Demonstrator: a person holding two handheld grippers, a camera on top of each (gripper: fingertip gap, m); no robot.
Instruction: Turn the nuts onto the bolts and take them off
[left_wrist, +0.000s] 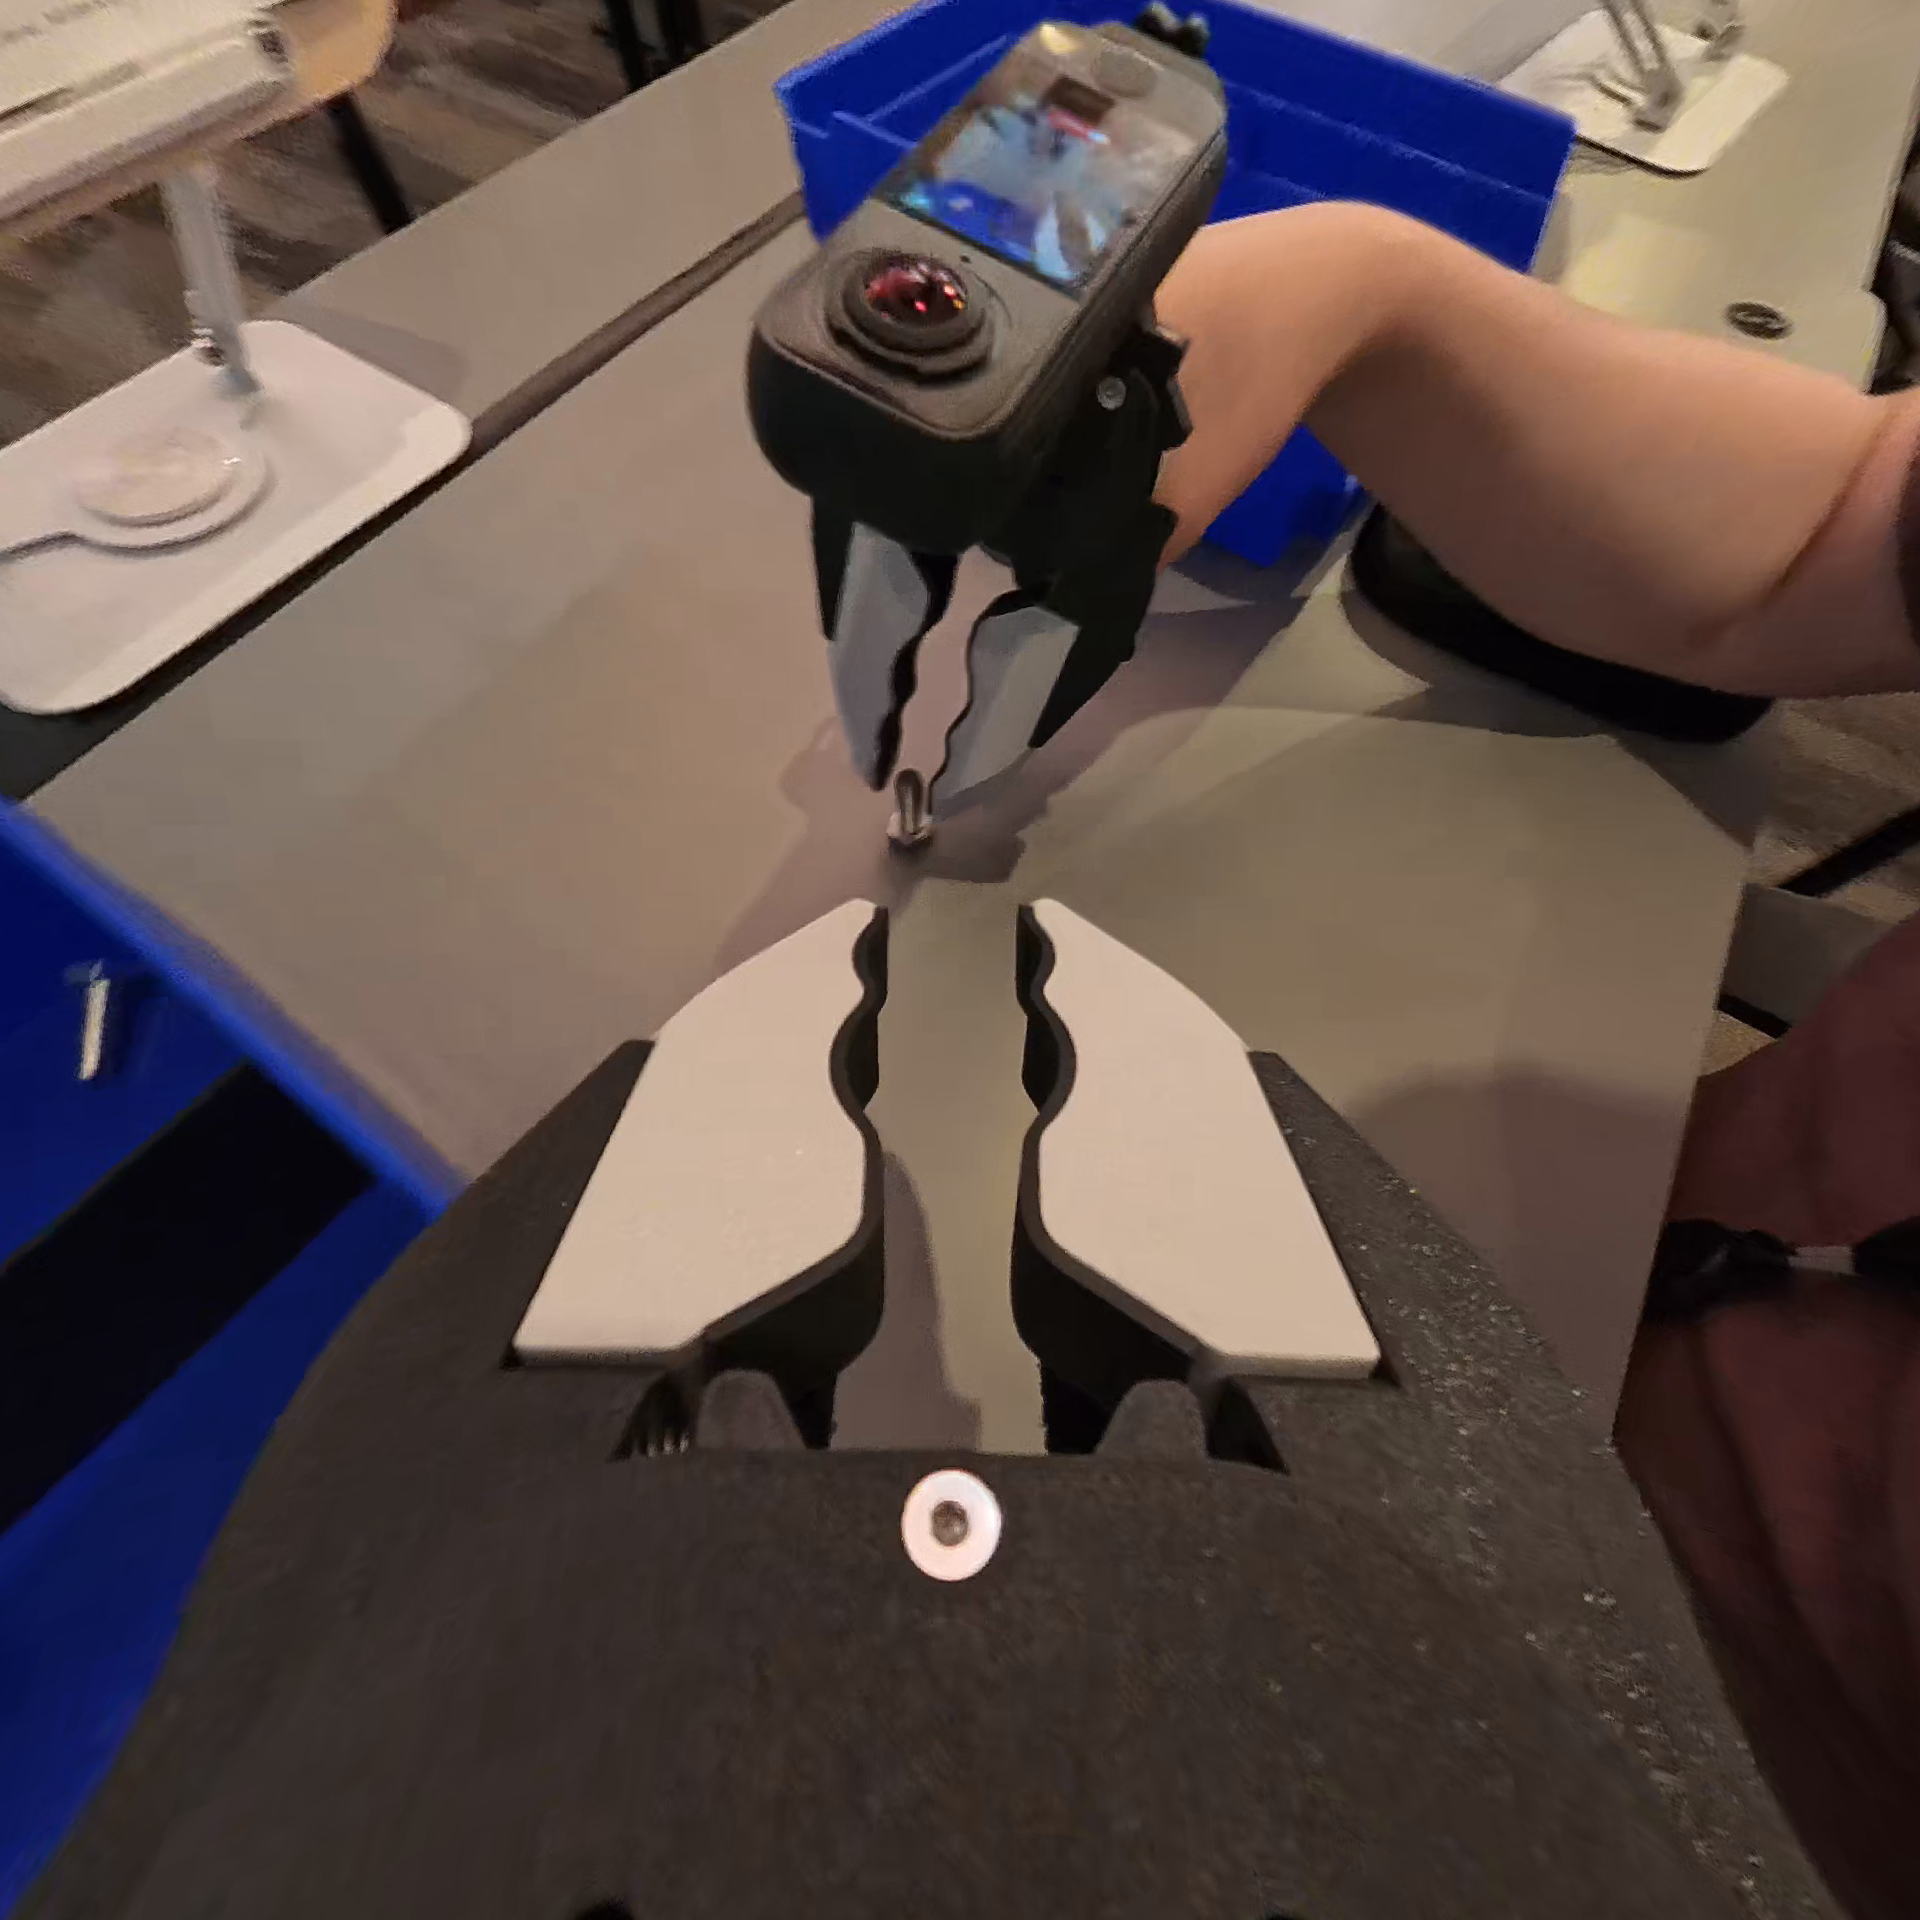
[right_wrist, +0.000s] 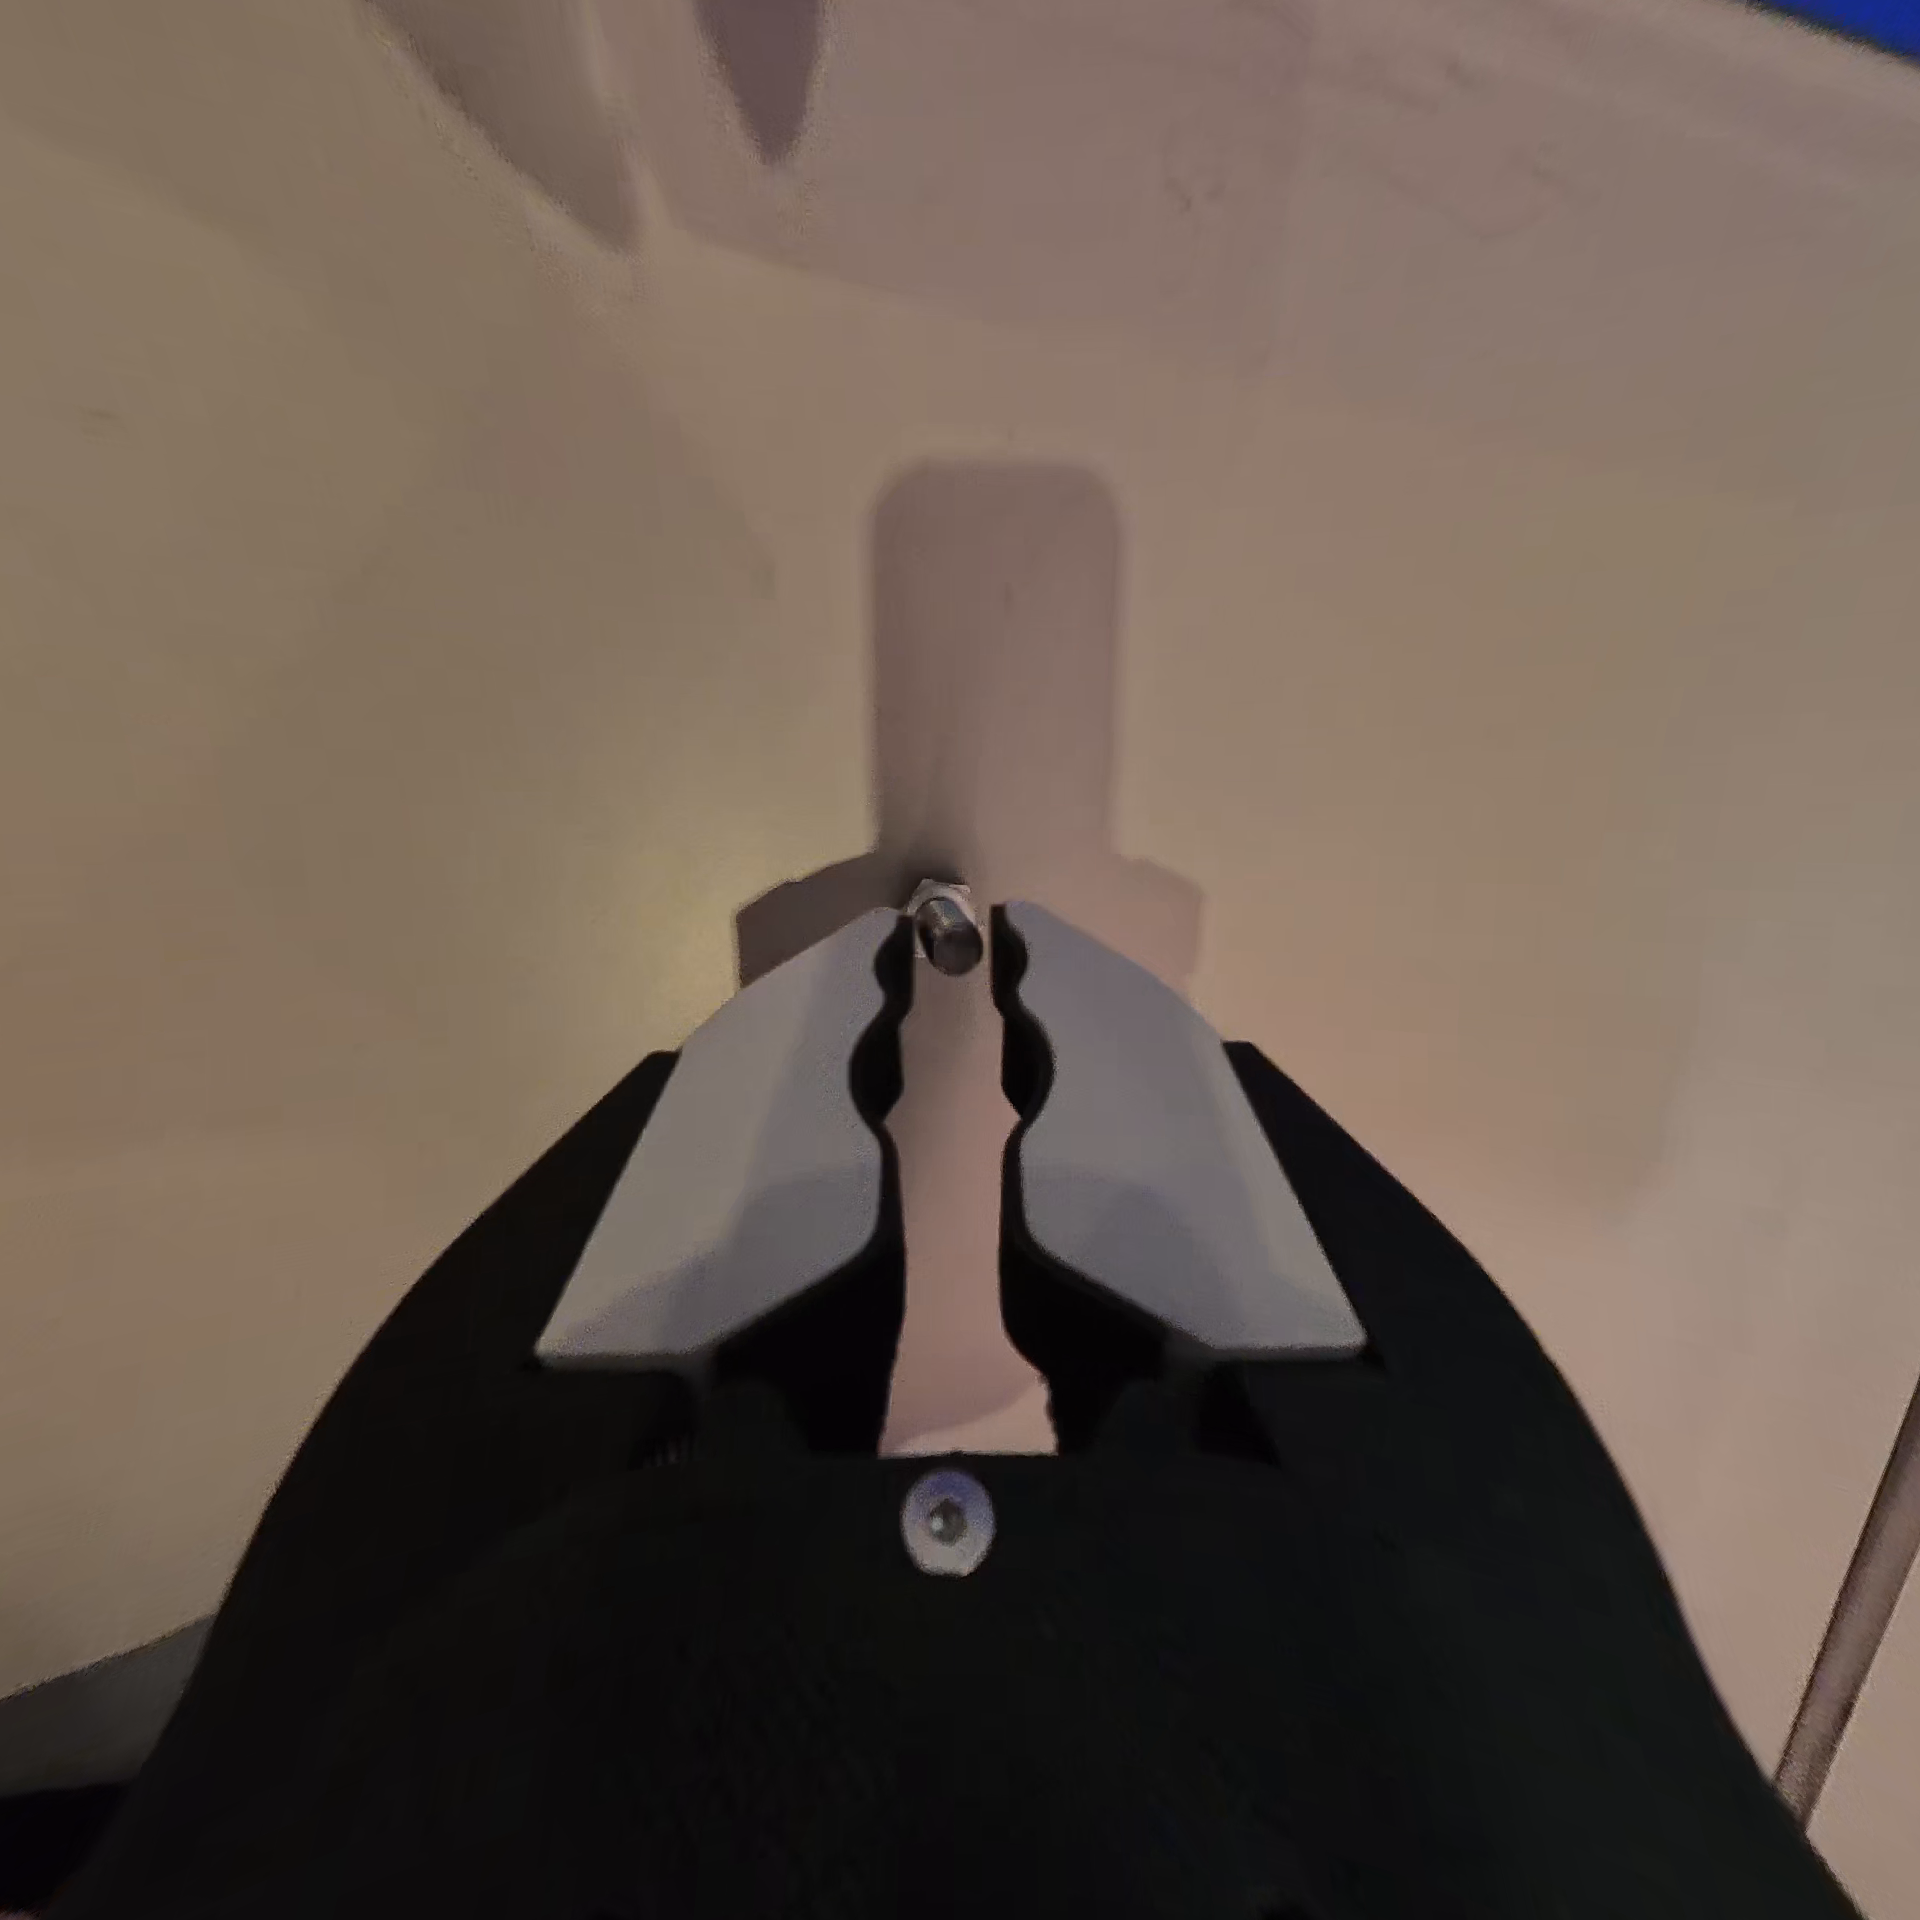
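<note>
A small silver bolt (left_wrist: 908, 808) stands upright on the grey table (left_wrist: 520, 779), with a nut (right_wrist: 937, 896) at its base. My right gripper (left_wrist: 914, 777) points down over it, its two fingertips on either side of the bolt's top. In the right wrist view the bolt (right_wrist: 948, 935) sits between the tips of the right gripper (right_wrist: 948, 916), with slim gaps on both sides. My left gripper (left_wrist: 956, 916) is open and empty, low over the table just in front of the bolt.
A blue bin (left_wrist: 156, 1195) at the near left holds a loose bolt (left_wrist: 94, 1018). Another blue bin (left_wrist: 1351, 156) stands behind the right gripper. White stand bases sit at the far left (left_wrist: 208, 520) and far right (left_wrist: 1683, 114). The person's forearm (left_wrist: 1558, 468) crosses from the right. Left tips to right tips: about 15 centimeters.
</note>
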